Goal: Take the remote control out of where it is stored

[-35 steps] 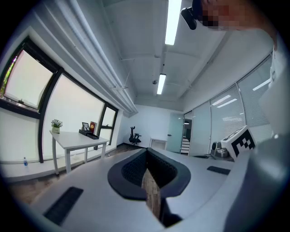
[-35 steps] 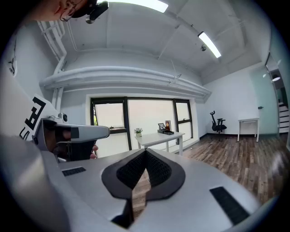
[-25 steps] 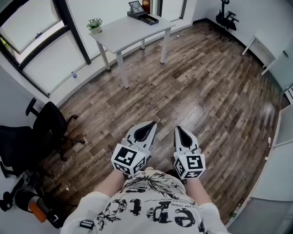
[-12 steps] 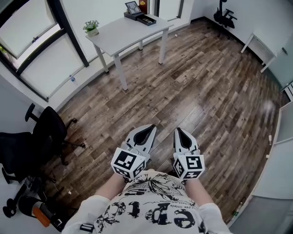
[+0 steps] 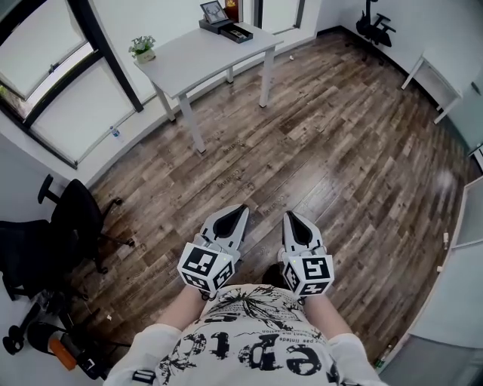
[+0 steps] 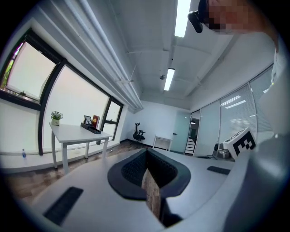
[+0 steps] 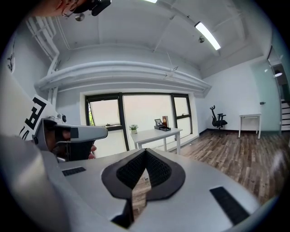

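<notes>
No remote control shows in any view. A white table [image 5: 204, 54] stands far ahead by the window, also seen in the left gripper view as the table [image 6: 77, 132] and in the right gripper view as the table [image 7: 156, 132]. On it are a black tray [image 5: 237, 32], a picture frame [image 5: 211, 11] and a small plant [image 5: 142, 47]. My left gripper [image 5: 240, 208] and right gripper [image 5: 289, 215] are side by side close to my body, above the wooden floor. Both are shut and empty, with the left gripper [image 6: 146, 152] and right gripper [image 7: 145, 151] tips meeting.
A black office chair [image 5: 72, 219] is at the left, with an orange-and-black object [image 5: 56, 348] on the floor below it. Another chair [image 5: 375, 26] and a small white desk [image 5: 434, 79] stand at the far right. Glass partitions line the right side; wood floor [image 5: 324, 136] stretches to the table.
The head view has drifted, so the table and plant sit a little further left in the picture. Both grippers remain together near my body, slightly lower in the frame, still shut.
</notes>
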Demonstrator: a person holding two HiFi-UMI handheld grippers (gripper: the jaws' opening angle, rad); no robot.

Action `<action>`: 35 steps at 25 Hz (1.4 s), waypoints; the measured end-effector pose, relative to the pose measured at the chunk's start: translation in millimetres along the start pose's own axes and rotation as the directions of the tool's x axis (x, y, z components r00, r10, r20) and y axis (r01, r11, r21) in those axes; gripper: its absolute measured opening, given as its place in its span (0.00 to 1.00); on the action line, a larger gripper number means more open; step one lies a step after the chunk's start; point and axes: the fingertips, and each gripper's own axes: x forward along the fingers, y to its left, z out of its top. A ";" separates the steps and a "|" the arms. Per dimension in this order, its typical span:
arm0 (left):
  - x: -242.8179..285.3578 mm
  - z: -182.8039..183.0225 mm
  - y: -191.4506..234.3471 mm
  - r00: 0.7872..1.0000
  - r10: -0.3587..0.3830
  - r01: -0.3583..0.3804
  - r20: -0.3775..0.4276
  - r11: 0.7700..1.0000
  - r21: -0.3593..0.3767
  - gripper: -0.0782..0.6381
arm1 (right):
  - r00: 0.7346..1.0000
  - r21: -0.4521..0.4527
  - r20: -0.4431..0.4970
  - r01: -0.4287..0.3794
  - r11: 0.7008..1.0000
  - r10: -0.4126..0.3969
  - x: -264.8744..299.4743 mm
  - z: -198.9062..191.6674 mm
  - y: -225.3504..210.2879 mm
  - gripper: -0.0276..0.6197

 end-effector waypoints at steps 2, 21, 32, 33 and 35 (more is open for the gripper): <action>26.3 2.6 -1.4 1.000 0.023 -0.023 0.001 1.000 -0.014 0.12 | 1.000 -0.003 0.007 -0.016 1.000 0.016 10.7 8.5 -26.3 0.05; 262.8 28.0 -44.7 0.992 0.127 -0.126 0.019 0.991 -0.047 0.12 | 0.995 -0.064 0.027 -0.090 0.994 0.092 92.1 72.7 -265.6 0.05; 358.0 58.8 47.0 0.995 0.094 -0.093 0.018 0.994 -0.063 0.12 | 0.999 -0.037 0.015 -0.040 0.998 0.041 208.1 95.7 -305.8 0.05; 368.9 65.2 58.9 0.996 0.086 -0.085 0.021 0.994 -0.065 0.12 | 0.999 -0.039 0.016 -0.034 0.999 0.035 223.0 101.8 -308.6 0.05; 391.1 77.6 85.1 0.997 0.075 -0.074 0.020 0.995 -0.067 0.12 | 1.000 -0.041 0.018 -0.022 0.999 0.023 254.8 115.6 -314.0 0.05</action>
